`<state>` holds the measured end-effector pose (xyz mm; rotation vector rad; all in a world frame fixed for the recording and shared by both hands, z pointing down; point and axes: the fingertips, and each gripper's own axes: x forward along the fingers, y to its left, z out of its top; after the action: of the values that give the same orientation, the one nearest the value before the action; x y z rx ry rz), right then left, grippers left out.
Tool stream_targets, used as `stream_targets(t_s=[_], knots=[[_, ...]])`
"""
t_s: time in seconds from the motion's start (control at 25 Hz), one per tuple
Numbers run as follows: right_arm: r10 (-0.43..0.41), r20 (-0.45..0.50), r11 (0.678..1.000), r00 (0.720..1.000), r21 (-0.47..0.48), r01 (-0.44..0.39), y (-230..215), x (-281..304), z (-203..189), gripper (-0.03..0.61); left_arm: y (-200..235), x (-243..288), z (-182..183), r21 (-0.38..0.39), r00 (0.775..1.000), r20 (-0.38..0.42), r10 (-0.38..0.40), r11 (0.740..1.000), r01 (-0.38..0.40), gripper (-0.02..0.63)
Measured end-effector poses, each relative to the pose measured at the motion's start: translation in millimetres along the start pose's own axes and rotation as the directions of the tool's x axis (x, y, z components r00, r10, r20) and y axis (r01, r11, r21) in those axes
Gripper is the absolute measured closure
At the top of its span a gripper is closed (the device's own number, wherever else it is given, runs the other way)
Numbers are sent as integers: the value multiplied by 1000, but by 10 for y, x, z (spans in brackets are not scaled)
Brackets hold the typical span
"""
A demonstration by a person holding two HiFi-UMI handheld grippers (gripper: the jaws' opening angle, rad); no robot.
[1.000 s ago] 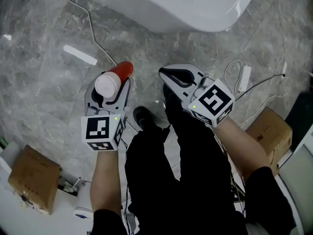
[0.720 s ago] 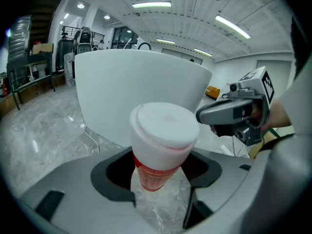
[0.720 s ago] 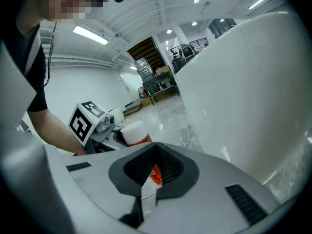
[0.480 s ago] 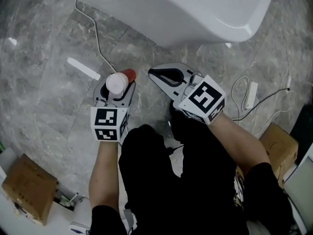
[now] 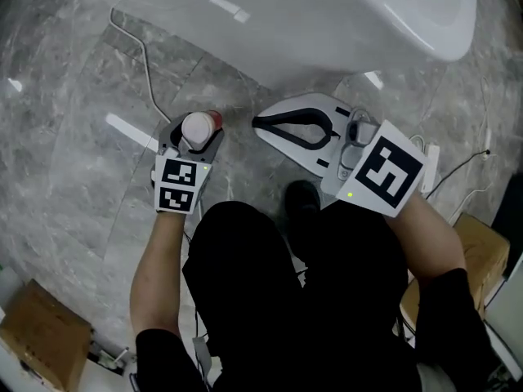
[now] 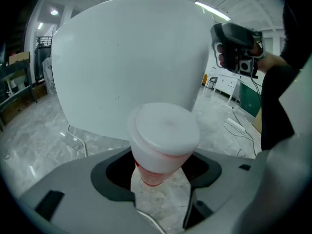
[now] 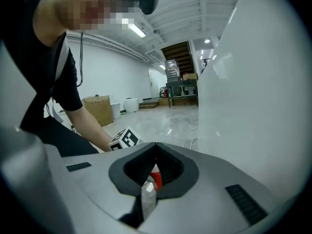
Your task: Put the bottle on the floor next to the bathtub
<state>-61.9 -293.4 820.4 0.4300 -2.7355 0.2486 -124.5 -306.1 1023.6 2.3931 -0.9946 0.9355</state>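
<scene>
A bottle [image 5: 198, 125] with a white cap and red body stands between the jaws of my left gripper [image 5: 198, 131], which is shut on it, low over the grey marble floor [image 5: 65, 137] just in front of the white bathtub [image 5: 327, 15]. In the left gripper view the bottle [image 6: 163, 140] fills the gap between the jaws, with the bathtub wall [image 6: 126, 57] right behind it. My right gripper [image 5: 260, 124] hovers to the right of the bottle with its tips together and nothing held. Through its jaws [image 7: 155, 147] a sliver of the red bottle [image 7: 156, 180] shows.
A white cable [image 5: 143, 55] runs along the floor from the tub's left side. A power strip [image 5: 431, 158] with cords lies at the right. Cardboard boxes sit at the lower left [image 5: 41, 333] and right [image 5: 482, 243]. The person's shoe [image 5: 302, 198] is between the arms.
My left gripper has sunk toward the floor with the bottle and come closer to the tub. The right gripper has rolled and shifted slightly right; its jaws stay together.
</scene>
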Motion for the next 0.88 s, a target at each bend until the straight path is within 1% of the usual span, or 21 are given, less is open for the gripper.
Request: stream_targets(t_s=[0.12, 0.24, 0.32, 0.4, 0.44, 0.56, 0.6, 0.68, 0.76, 0.88], knots=[[19, -32, 999, 999, -48, -20, 123, -221, -102, 551, -79, 170, -144, -7, 1000, 1, -7, 1000, 7, 316], [40, -69, 996, 997, -78, -45, 173, -273, -145, 551, -41, 346, -352, -3, 999, -43, -19, 1000, 19, 316], [52, -95, 994, 994, -88, -60, 201, -310, -147, 551, -9, 441, -439, 21, 997, -77, -16, 1000, 17, 316], [53, -106, 995, 993, -74, -61, 215, -329, -146, 551, 0, 515, -473, 38, 995, -101, -18, 999, 21, 316], [56, -96, 996, 994, -59, -61, 227, -322, -114, 551, 13, 541, -469, 34, 994, -105, -16, 999, 20, 316], [80, -36, 996, 996, -25, -81, 363, -303, 83, 551, 124, 598, -414, 11, 995, -94, 22, 1000, -21, 316], [89, -33, 996, 995, -27, -90, 427, -318, 108, 551, 158, 616, -398, 8, 996, -87, 36, 999, -35, 316], [101, -54, 994, 993, -38, -103, 497, -368, 66, 551, 193, 655, -382, 22, 996, -81, 45, 999, -43, 314], [93, -72, 995, 993, -33, -96, 441, -400, 28, 551, 231, 705, -395, 25, 996, -86, 33, 999, -31, 314], [55, -75, 998, 996, -25, -57, 325, -422, 6, 551, 315, 764, -435, 3, 996, -90, -9, 1000, 9, 314]])
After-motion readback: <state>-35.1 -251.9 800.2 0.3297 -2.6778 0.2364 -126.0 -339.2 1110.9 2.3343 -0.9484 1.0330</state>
